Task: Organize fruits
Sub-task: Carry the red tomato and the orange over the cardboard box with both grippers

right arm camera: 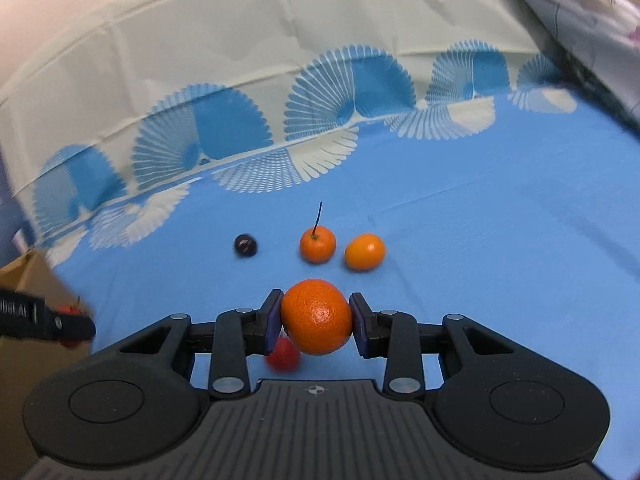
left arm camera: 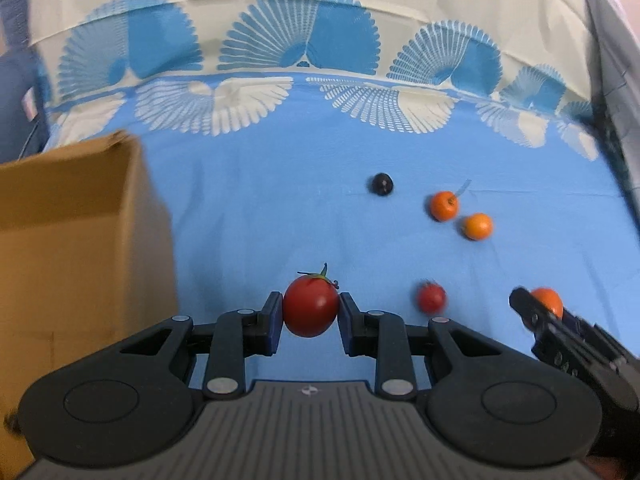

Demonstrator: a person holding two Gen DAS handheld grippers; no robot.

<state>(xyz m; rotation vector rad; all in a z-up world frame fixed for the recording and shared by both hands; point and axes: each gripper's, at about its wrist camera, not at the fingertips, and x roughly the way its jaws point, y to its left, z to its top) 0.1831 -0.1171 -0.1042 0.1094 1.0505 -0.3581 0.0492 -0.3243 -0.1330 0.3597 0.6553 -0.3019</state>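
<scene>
My left gripper (left arm camera: 311, 312) is shut on a red tomato (left arm camera: 311, 306) with a green stem, held above the blue cloth. My right gripper (right arm camera: 316, 322) is shut on a large orange (right arm camera: 316, 322); it also shows in the left wrist view (left arm camera: 546, 300) at the right. On the cloth lie a small red tomato (left arm camera: 431, 298), two small oranges (left arm camera: 444, 206) (left arm camera: 477, 226), one with a stem, and a dark round fruit (left arm camera: 381, 184). The same loose fruits show in the right wrist view: red tomato (right arm camera: 283, 354), oranges (right arm camera: 317, 245) (right arm camera: 365, 252), dark fruit (right arm camera: 245, 245).
An open cardboard box (left arm camera: 72, 240) stands at the left, close to my left gripper; its corner shows in the right wrist view (right arm camera: 24, 276). The blue cloth (left arm camera: 280, 208) with a fan pattern covers the table. Patterned fabric (right arm camera: 580, 20) hangs at the right.
</scene>
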